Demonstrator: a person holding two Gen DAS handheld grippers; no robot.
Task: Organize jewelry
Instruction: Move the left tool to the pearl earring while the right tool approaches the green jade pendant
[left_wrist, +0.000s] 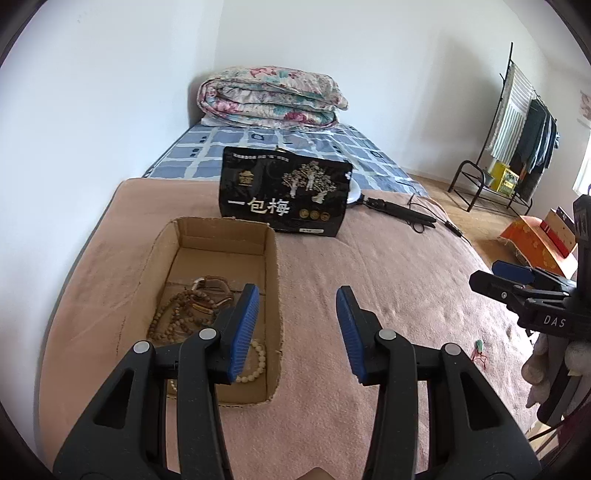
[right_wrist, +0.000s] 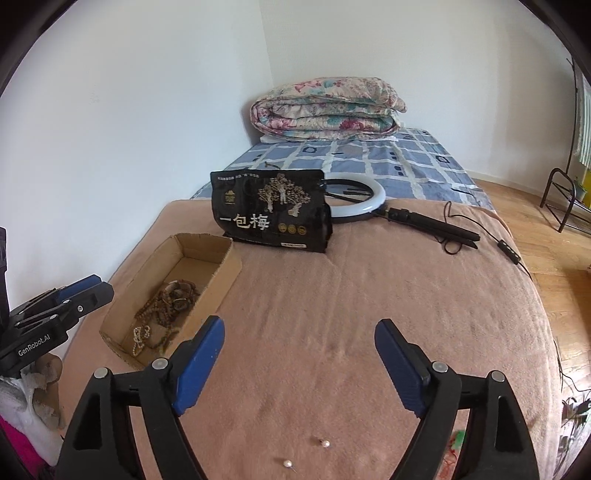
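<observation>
A cardboard box (left_wrist: 221, 280) sits near the left edge of the pink blanket (left_wrist: 388, 295) that covers the bed. Inside it lie brown bead strings (left_wrist: 184, 306), a watch (left_wrist: 210, 283) and a string of pale beads (left_wrist: 255, 362), all in a heap. The left gripper (left_wrist: 297, 332) hangs above the right wall of the box. Its blue pads are partly apart and nothing is between them.

Behind the box, toward the far edge of the blanket, a black snack bag (right_wrist: 271, 210) stands up. A ring light (right_wrist: 364, 206) lies flat behind the bag, with its black handle pointing right and a thin cord trailing to the right edge.

The right gripper (right_wrist: 299, 363) hangs over the middle of the blanket. Its jaws are wide apart and hold nothing. Two small pearl earrings (right_wrist: 325, 444) lie on the blanket near the front edge, close to each other, below that gripper. A tiny green charm on red string (left_wrist: 479, 349) lies further right, near the front right corner.

Far back, a folded flowery quilt (right_wrist: 327, 109) rests on the blue checked sheet (right_wrist: 369, 158).
</observation>
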